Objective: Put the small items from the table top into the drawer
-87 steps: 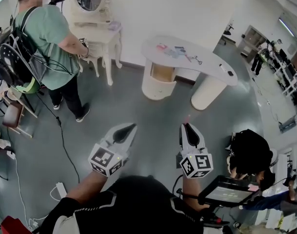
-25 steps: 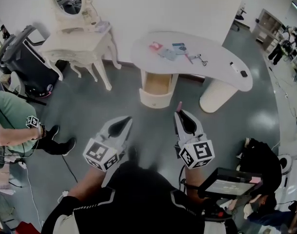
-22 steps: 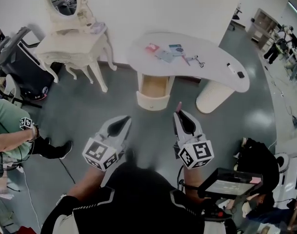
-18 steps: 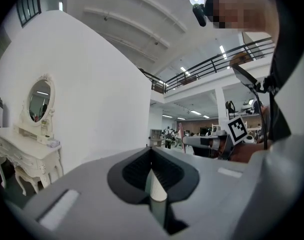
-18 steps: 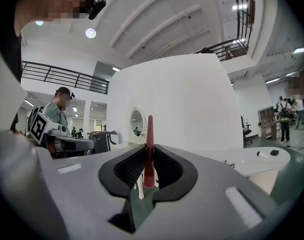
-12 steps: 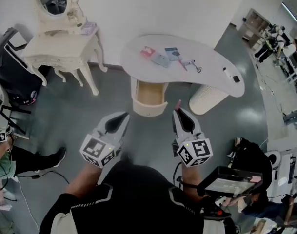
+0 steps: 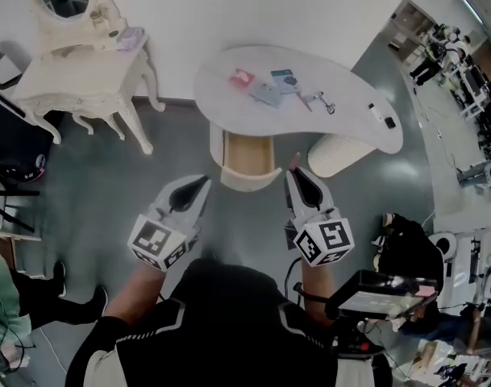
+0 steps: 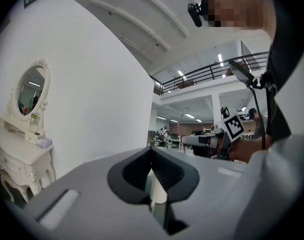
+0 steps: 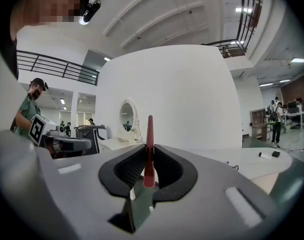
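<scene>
A curved white table [image 7: 342, 95] stands ahead by the wall, with an open drawer [image 7: 247, 156] in its round pedestal. On top lie a pink card [image 7: 240, 77], a teal card [image 7: 283, 79], a grey packet [image 7: 266, 93], a pink stick [image 7: 302, 101], a metal clip [image 7: 324, 103] and a small black item [image 7: 388, 122]. My left gripper [image 7: 203, 182] [image 8: 152, 149] is shut and empty, short of the drawer. My right gripper [image 7: 294, 172] [image 9: 150, 146] is shut on a thin red stick [image 9: 150, 144] that points out past its tips.
A cream dressing table with an oval mirror [image 7: 84, 63] stands at the left by the wall. A black bag [image 7: 410, 248] and a tablet stand [image 7: 374, 289] sit to my right. Another person's legs [image 7: 19, 297] show at the left edge. Grey floor lies between me and the table.
Both grippers have travelled forward toward the white table, which now shows closer and more central. The person in green has slid out toward the lower left. Neither gripper's jaws changed.
</scene>
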A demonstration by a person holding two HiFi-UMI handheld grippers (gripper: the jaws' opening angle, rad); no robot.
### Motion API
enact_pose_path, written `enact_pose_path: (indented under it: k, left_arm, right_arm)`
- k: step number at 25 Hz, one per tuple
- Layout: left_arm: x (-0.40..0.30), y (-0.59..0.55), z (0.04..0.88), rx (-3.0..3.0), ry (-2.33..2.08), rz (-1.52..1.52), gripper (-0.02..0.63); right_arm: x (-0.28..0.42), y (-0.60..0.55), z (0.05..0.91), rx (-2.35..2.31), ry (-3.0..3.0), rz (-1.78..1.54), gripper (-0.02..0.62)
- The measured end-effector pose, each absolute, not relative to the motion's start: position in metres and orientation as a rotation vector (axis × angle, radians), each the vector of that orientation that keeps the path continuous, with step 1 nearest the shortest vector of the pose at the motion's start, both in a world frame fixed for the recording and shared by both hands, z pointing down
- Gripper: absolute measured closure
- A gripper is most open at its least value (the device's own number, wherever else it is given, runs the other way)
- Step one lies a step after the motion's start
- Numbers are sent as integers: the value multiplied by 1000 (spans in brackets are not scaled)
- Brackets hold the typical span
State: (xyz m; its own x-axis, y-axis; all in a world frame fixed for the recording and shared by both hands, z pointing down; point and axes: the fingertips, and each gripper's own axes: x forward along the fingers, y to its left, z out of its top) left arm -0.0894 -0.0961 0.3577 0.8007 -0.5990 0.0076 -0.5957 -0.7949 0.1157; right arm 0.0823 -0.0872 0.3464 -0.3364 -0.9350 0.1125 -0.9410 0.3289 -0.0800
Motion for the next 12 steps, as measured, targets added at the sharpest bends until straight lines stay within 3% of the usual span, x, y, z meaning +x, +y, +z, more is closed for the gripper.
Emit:
enact_pose_path:
  k: [12]
  left_arm:
    - [-93,-142,361,2879,-861,-63,606]
  right_arm:
    - [74,-132,343,1789,-2465,203,543]
